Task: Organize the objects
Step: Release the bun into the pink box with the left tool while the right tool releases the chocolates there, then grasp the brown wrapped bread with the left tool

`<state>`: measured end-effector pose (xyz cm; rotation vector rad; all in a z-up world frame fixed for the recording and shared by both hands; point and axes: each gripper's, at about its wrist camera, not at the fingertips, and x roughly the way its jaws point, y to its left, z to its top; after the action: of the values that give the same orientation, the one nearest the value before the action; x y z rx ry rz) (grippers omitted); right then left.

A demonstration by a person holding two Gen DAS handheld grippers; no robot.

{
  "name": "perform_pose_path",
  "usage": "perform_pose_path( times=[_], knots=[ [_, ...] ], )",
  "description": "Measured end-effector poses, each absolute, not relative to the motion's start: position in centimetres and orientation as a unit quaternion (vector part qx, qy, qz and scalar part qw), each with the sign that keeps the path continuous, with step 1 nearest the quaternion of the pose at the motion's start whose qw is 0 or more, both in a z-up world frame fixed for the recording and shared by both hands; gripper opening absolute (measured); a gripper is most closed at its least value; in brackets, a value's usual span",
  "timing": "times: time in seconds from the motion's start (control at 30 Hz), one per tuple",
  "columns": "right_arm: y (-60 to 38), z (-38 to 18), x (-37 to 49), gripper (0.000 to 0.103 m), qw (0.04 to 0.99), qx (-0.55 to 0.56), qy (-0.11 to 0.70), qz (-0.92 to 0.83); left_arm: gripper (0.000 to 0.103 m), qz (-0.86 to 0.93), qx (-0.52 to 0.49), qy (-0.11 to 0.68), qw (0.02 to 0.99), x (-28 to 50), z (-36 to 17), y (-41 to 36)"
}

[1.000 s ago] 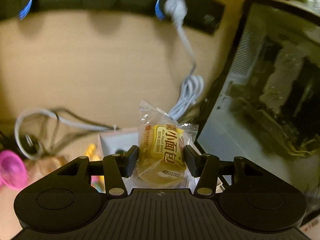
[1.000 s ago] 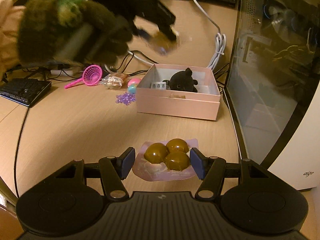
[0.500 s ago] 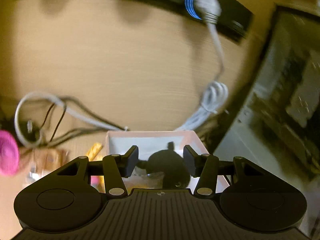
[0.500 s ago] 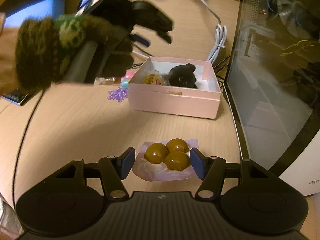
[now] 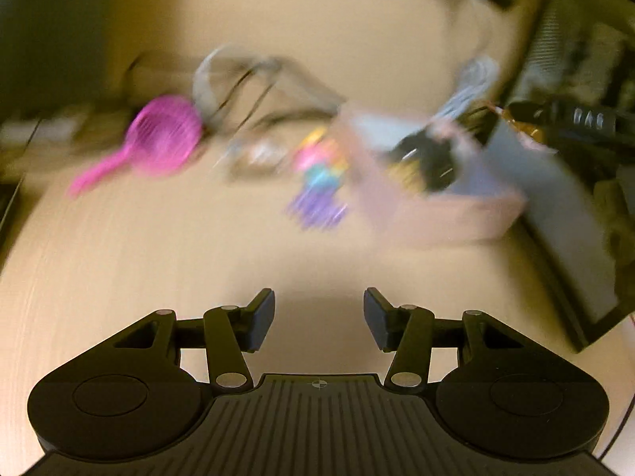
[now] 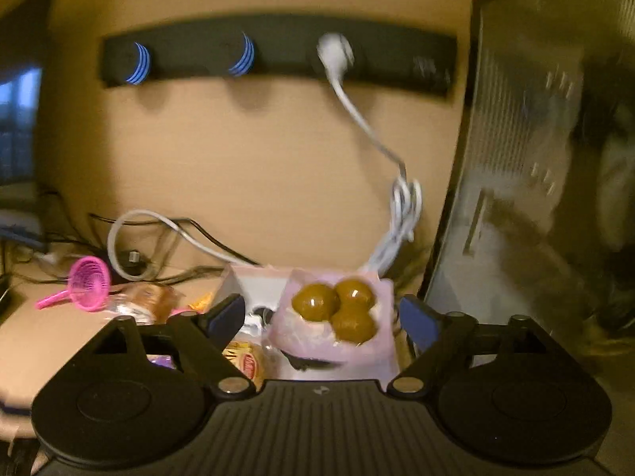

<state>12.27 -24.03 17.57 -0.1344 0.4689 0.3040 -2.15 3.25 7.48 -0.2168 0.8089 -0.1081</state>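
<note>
My right gripper (image 6: 321, 313) hangs over the pink box (image 6: 258, 281), its jaws opening. A pink packet with three brown balls (image 6: 337, 309) sits tilted between them, with a gap to each pad. A yellow bread packet (image 6: 246, 361) lies in the box below. In the blurred left wrist view my left gripper (image 5: 319, 317) is open and empty above bare tabletop, in front of and left of the pink box (image 5: 456, 218). A black plush toy (image 5: 432, 162) lies in that box.
A pink strainer (image 5: 162, 135), purple beads (image 5: 317, 206), small colourful items and a wrapped snack (image 6: 147, 301) lie left of the box. A glass-sided computer case (image 6: 535, 158) stands close on the right. Cables (image 6: 403, 206) and a black power strip (image 6: 278, 51) lie behind the box.
The left gripper released the bread packet into the box and pulled back toward the near left. The right gripper carried the ball packet from the table to above the box, and its jaws widened.
</note>
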Motion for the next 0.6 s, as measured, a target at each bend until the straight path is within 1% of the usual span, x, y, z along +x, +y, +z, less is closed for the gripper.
perform_pose_path(
  times=[0.1, 0.27, 0.33, 0.47, 0.53, 0.6],
  knots=[
    [-24.1, 16.1, 11.6, 0.087, 0.949, -0.047, 0.261, 0.169, 0.054, -0.025, -0.14, 0.411, 0.9, -2.9, 5.8, 5.5],
    [-24.0, 12.7, 6.9, 0.088, 0.932, -0.104, 0.296, 0.179, 0.054, -0.036, -0.151, 0.41, 0.899, -0.6, 5.7, 6.0],
    [-24.2, 11.8, 5.1, 0.09, 0.924, -0.116, 0.314, 0.182, 0.054, -0.045, -0.161, 0.401, 0.901, 1.1, 6.2, 5.7],
    [-24.6, 10.7, 2.0, 0.097, 0.916, -0.147, 0.329, 0.175, 0.054, -0.044, -0.163, 0.372, 0.913, 5.9, 7.6, 5.1],
    [-24.8, 10.4, 0.8, 0.098, 0.915, -0.161, 0.331, 0.165, 0.054, -0.029, -0.151, 0.356, 0.922, 8.5, 8.3, 5.2],
    [-25.1, 10.3, -0.1, 0.099, 0.913, -0.168, 0.337, 0.156, 0.054, -0.01, -0.141, 0.358, 0.923, 11.4, 8.4, 5.5]
  ],
)
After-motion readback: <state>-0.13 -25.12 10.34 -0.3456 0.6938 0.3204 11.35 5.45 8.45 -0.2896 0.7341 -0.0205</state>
